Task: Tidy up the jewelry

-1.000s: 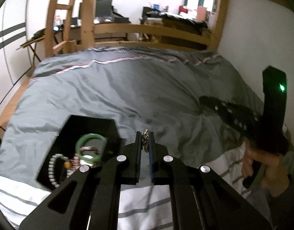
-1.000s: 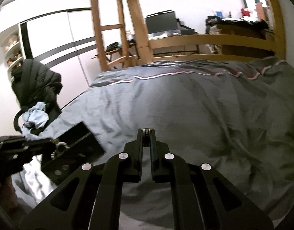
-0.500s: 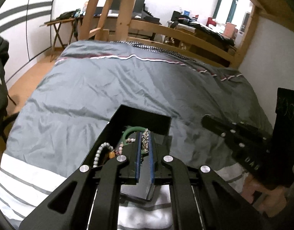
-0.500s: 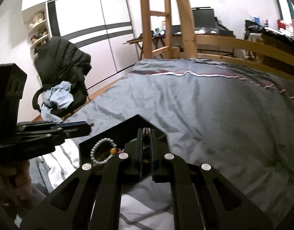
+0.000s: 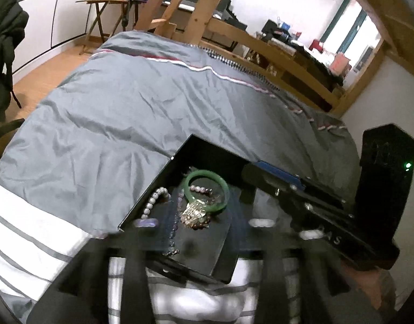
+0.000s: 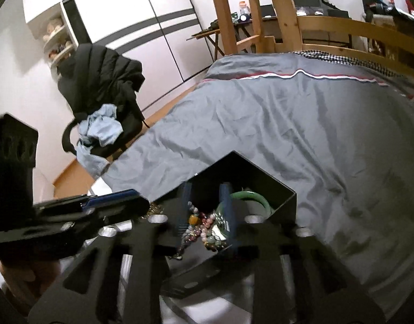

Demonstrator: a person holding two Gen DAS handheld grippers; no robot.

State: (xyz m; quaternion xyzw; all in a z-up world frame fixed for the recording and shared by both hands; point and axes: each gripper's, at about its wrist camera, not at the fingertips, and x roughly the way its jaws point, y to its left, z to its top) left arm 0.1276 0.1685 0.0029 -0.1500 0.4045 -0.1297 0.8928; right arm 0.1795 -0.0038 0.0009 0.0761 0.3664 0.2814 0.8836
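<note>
A black open jewelry box (image 5: pixel 163 172) lies on the grey bed cover near the foot of the bed; it also shows in the right wrist view (image 6: pixel 263 172). Inside lie a green bangle (image 5: pixel 207 191), a white bead bracelet (image 5: pixel 152 202), a sparkly gold piece (image 5: pixel 194 213) and several bead strings (image 6: pixel 204 229). My left gripper (image 5: pixel 198 232) is blurred, open and empty just above the box. My right gripper (image 6: pixel 207 210) is open over the box, its blue pads (image 6: pixel 227 205) either side of the beads; it also shows in the left wrist view (image 5: pixel 277 178).
The grey duvet (image 5: pixel 142 102) covers the bed, with white striped bedding (image 5: pixel 23 237) at the near end. A wooden bed frame and ladder (image 6: pixel 261 8) stand behind. A chair with a black jacket and blue cloth (image 6: pixel 101 100) stands left of the bed.
Both grippers moved over the box and opened. The sparkly gold piece left my left gripper and now lies in the box. My right gripper's small item is no longer between its pads.
</note>
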